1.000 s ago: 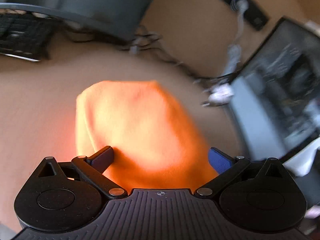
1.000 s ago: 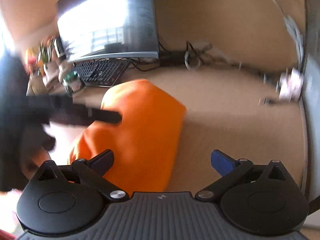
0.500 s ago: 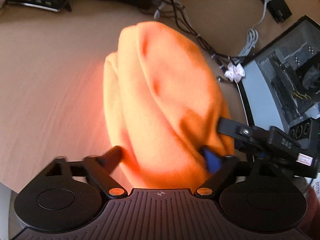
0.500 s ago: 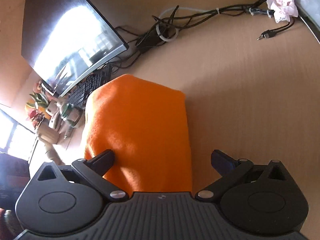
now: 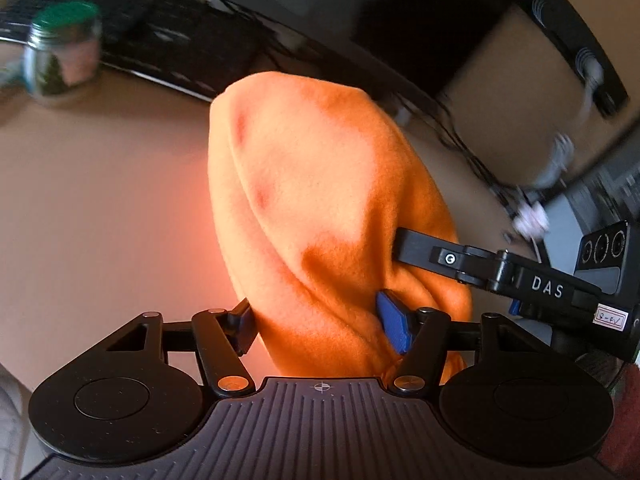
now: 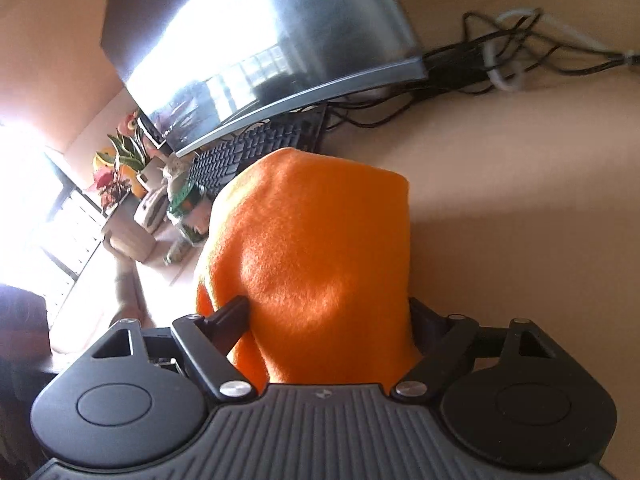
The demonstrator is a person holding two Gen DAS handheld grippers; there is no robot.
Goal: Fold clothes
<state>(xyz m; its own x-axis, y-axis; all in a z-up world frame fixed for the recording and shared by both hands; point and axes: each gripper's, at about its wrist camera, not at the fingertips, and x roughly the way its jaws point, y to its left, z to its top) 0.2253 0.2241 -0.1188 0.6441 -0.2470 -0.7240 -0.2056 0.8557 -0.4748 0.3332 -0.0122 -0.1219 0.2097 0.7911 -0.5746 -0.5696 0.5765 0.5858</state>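
We hold two grippers over a tan desk [image 6: 520,208]. The orange fleece garment [image 5: 320,208] runs forward from between the fingers of both.

Left gripper [image 5: 320,322]: we have its fingers closed in on the near end of the garment. The blue pad of the right-hand finger [image 5: 394,326] presses into a fold, and the left-hand finger [image 5: 242,326] touches the cloth's other edge. The fabric bunches thick between them, so the jaws stand only partly closed, pinching it. Ahead of the fingers the garment narrows to a rounded far end, with one long crease down its length. Just right of our fingers the right gripper [image 5: 404,246] comes in from the side, one black finger [image 5: 424,246] sunk against the cloth; its body reads "DAS".

Right gripper [image 6: 328,314]: we grip the same orange mass here. The left-hand finger [image 6: 228,318] bears on the cloth's edge; the right-hand one is mostly hidden behind the fabric. The jaws are drawn in around a thick wad.

Beyond the fingertips, past the garment's far end: a keyboard [image 6: 248,152], a dark monitor [image 6: 256,40], and tangled cables [image 6: 500,60]. Ahead and left of the left fingers stands a blurred glass jar with a green lid [image 5: 60,60]. Whether the garment's far end rests on the desk, we cannot tell.
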